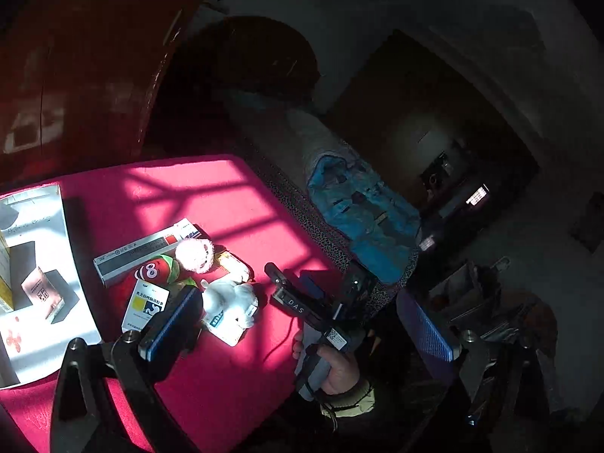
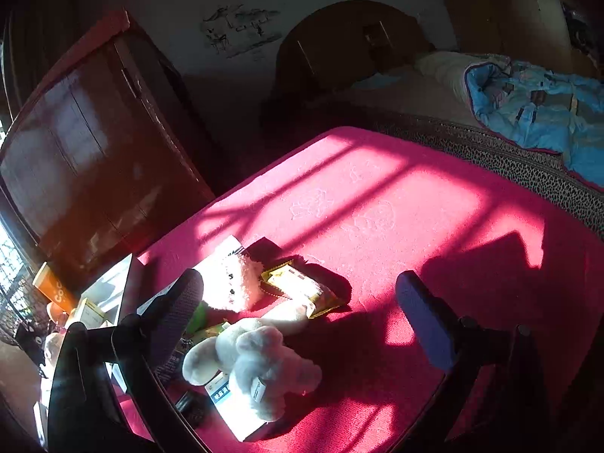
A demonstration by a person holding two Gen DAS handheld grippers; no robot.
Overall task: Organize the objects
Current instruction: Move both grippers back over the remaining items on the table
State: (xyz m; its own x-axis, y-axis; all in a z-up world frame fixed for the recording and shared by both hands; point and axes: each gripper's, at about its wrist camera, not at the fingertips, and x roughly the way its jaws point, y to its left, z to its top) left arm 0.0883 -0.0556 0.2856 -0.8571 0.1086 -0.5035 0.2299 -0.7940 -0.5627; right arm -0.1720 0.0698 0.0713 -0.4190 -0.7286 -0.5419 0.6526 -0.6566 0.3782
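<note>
Clutter is the main risk: the things to sort lie heaped in one tight pile on the pink table [image 2: 377,196], so any pick can drag a neighbour along. White plush toy [image 2: 260,358] lies on top of a white and blue box [image 2: 230,407]; closing on the toy may snag the box edge and flip it, or the soft body squashes and slips out. Pink fluffy toy [image 2: 238,283] touches a yellow snack packet [image 2: 302,290], and the red and green toy [image 1: 158,270] is wedged between the long box [image 1: 147,249] and a blue and yellow box [image 1: 145,307]. Right gripper [image 2: 302,324] hangs above the pile, jaws spread wide and empty; its left finger already hides part of the heap, so aim is partly blind there. Left gripper [image 1: 302,324] is also spread and holds nothing, with one finger over the pile's near edge and the other off the table's side. White tray [image 1: 56,234] with sorted boxes sits just beside the pile; a careless sweep could knock those over. Hard sun stripes and deep shadow make edges hard to judge.
</note>
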